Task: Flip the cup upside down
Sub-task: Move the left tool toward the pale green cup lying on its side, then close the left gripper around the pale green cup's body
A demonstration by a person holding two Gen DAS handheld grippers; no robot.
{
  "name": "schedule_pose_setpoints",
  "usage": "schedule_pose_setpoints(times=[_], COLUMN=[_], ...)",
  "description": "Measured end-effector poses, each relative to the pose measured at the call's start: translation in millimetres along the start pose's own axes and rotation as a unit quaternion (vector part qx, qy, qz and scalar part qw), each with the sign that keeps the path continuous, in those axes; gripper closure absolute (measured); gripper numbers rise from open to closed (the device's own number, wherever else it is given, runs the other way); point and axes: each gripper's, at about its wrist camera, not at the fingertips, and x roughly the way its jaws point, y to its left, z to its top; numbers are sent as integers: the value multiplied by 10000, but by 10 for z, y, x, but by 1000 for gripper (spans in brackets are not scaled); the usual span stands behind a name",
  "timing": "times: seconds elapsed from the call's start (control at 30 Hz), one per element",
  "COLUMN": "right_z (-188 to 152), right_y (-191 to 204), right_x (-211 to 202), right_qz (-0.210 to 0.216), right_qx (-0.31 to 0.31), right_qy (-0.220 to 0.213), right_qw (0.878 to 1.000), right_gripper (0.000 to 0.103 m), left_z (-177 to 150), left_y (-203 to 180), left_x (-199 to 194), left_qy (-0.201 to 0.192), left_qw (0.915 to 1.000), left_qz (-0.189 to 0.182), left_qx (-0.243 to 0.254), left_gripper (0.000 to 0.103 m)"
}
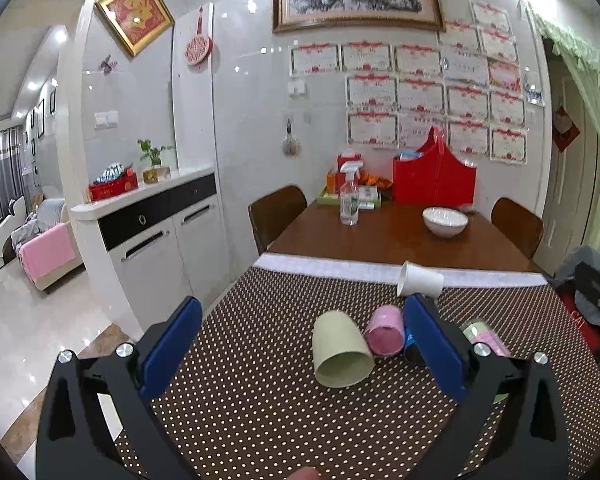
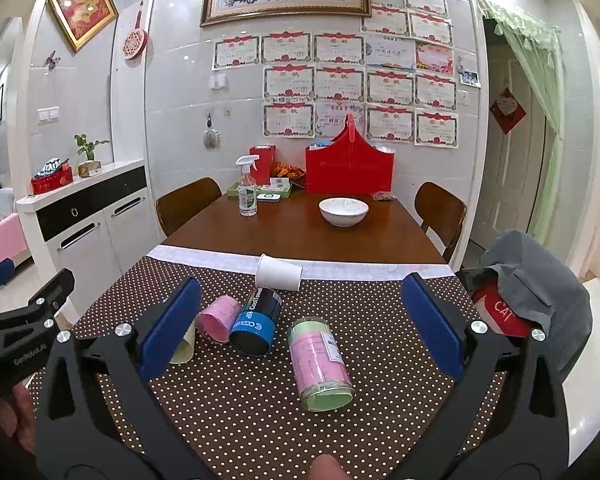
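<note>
Lying on their sides on the brown polka-dot cloth [image 2: 260, 420] are five cups, none gripped. Left tongs [image 1: 302, 344] spread wide, blue pads empty, hovering over the cloth; pale green plastic cup [image 1: 342, 354] sits between the pads at 12 o'clock, mouth facing the camera, not touching either pad. Pink plastic cup [image 1: 385, 332] lies just beside it at 2 o'clock, touching or nearly so, cannot tell which. White paper cup [image 1: 419, 279] lies farther back at 1 o'clock on the white border strip of the cloth, mouth toward 9 o'clock.

Right tongs [image 2: 300, 320] also spread wide, nothing pinched. In the right wrist view a clear cylindrical cup with pink-and-green label [image 2: 320, 364] lies at 12 o'clock between the pads, well apart from both. Black-and-blue printed cup [image 2: 256, 322] lies at 11 o'clock beside the pink one, open end toward the camera. The pale green cup is mostly hidden behind the left pad at 10 o'clock.

Wooden bench [image 2: 300, 232] beyond the cloth carries a white ceramic bowl [image 2: 343, 211] at 12 o'clock, a clear spray bottle [image 2: 247, 186] at 11 o'clock, and a red paper gift bag [image 2: 348, 168] against the wall.
</note>
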Motion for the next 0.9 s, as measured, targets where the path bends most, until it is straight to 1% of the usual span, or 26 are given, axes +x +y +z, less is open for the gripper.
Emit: schedule_pose_setpoints(times=[0.1, 0.17, 0.2, 0.37, 0.47, 0.6, 0.67, 0.73, 0.9], right_z=[-94, -161, -209, -374, -429, -468, -491, -517, -546], right_y=[-65, -113, -149, -288, -317, -335, -335, -329, -311], right_x=[103, 185, 244, 486, 595, 748, 808, 878, 977], right_qz=[-35, -65, -76, -107, -112, -49, -14, 40, 140], right_qx=[-21, -53, -56, 24, 43, 67, 78, 87, 62], right_qy=[128, 247, 339, 684, 786, 906, 960, 1016, 1099], right_qw=[9999, 9997, 9994, 9976, 9968, 9959, 9953, 9948, 9938], right_gripper=[5, 5, 5, 5, 5, 5, 5, 5, 5], left_z=[-70, -142, -184, -273, -294, -353, -390, -453, -582], left_y=[37, 67, 84, 89, 10, -129, -196, -263, -363], left_x=[272, 472, 604, 1158, 1497, 1944, 2111, 2311, 2603], left_qy=[427, 717, 923, 1669, 2108, 2728, 2933, 3196, 3575], left_qw=[9990, 9973, 9956, 9858, 9767, 9605, 9547, 9463, 9325], left_qz=[136, 149, 119, -171, -402, -550, -496, -477, -499], left_qx=[57, 74, 76, 33, -15, -70, -73, -63, -76], left_gripper=[4, 4, 4, 4, 4, 4, 4, 4, 4])
